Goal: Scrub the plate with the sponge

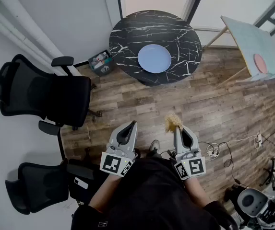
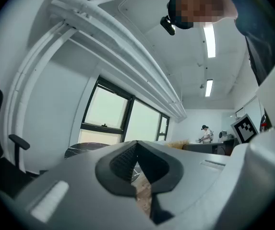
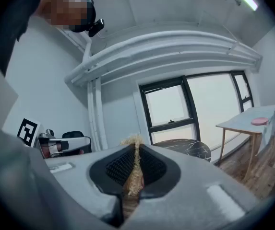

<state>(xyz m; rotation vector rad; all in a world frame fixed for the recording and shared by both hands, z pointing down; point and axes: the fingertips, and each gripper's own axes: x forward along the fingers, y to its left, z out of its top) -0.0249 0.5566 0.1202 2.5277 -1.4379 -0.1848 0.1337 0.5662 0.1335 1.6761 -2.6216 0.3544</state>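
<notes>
- Left tongs [image 1: 133, 124] are pressed together with nothing between them. They are held level in front of the body, probably just parked until a steadying hand is wanted.
- Right tongs [image 1: 177, 128] are closed on the sponge and point a little below level. The tuft leads, so it would meet the dish first.
- Wooden floor [image 1: 214, 99] lies between the person and the work, so both tongs are well apart from it. My guess is that the approach has not begun.
- Round black marbled bench [image 1: 127, 37] stands at the far side, under the window and carries the dish.
- Pale blue plate [image 1: 154, 58] lies flat on the bench, right of its middle and face up. That leaves its whole face free to be wiped from above.
- Straw-coloured, fibrous sponge [image 1: 172, 122] is pinched by its lower part, and its frayed top stands clear beyond the tips. That free end looks to be the working part. Scrubbing has not started, since the sponge is nowhere near the plate.
</notes>
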